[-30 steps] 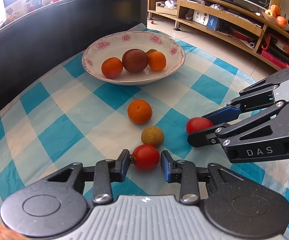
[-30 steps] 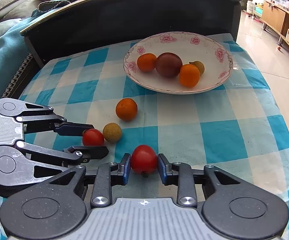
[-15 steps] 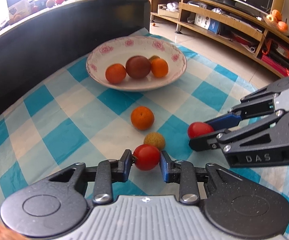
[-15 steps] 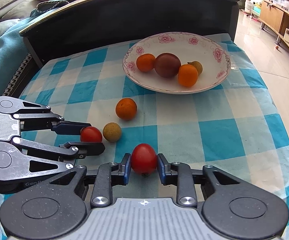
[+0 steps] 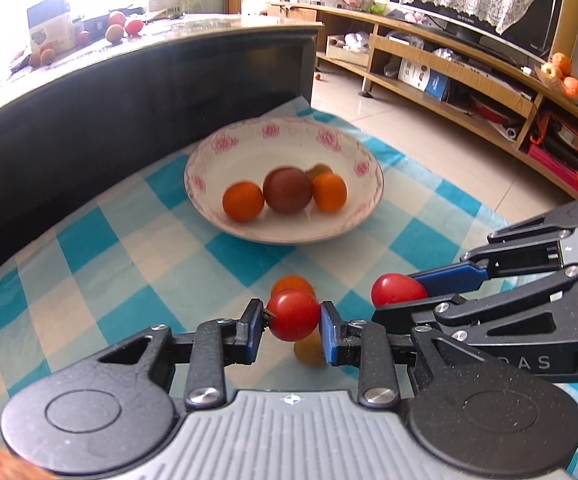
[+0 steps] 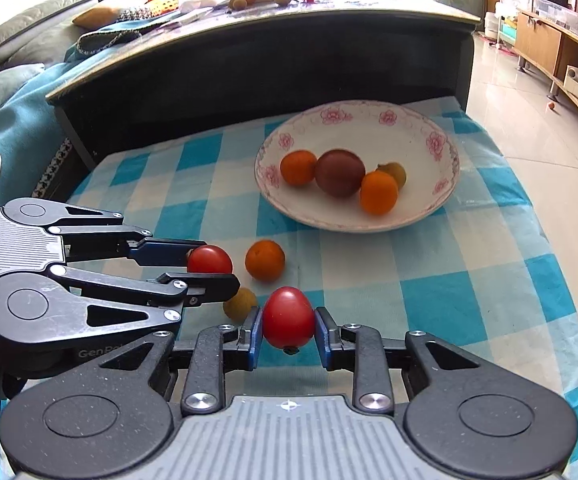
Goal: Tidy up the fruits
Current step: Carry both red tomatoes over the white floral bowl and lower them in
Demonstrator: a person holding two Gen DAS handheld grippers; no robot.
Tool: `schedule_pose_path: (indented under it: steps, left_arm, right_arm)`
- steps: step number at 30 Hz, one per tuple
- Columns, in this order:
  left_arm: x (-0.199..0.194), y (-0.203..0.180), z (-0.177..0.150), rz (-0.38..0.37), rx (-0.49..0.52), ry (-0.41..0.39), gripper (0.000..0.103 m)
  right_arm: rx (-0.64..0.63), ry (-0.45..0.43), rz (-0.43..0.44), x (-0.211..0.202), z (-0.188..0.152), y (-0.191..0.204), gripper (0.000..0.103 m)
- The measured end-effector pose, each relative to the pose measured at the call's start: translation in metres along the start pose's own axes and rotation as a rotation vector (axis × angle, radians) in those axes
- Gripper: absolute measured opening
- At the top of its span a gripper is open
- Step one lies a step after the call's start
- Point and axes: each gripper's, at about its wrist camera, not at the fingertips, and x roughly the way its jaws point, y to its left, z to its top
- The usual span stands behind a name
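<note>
Right now my left gripper (image 5: 293,316) pinches a round red tomato (image 5: 294,314) between its blue pads, stem end against the left pad, and carries it clear of the cloth. My right gripper (image 6: 287,320) is clamped on a second, more egg-shaped tomato (image 6: 287,317), stem end pointing down. Just beyond the fingers a loose orange (image 6: 265,260) and a small tan fruit (image 6: 240,304) lie on the blue-and-white checked tablecloth (image 6: 429,280), near each other. Farther out sits the flowered bowl (image 6: 445,172), holding two oranges, a dark purple-brown fruit (image 6: 340,173) and a small tan one behind them. A dark raised counter edge (image 6: 249,60) backs the table.
</note>
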Motion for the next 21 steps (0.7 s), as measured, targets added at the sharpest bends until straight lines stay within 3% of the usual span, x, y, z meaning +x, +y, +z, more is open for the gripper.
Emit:
schedule_pose_path:
  steps: [21]
  left_arm:
    - [0.008,0.000,0.030,0.018,-0.026,-0.055,0.038]
  right_arm:
    - [0.068,-0.080,-0.067,-0.005,0.019,-0.012,0.022]
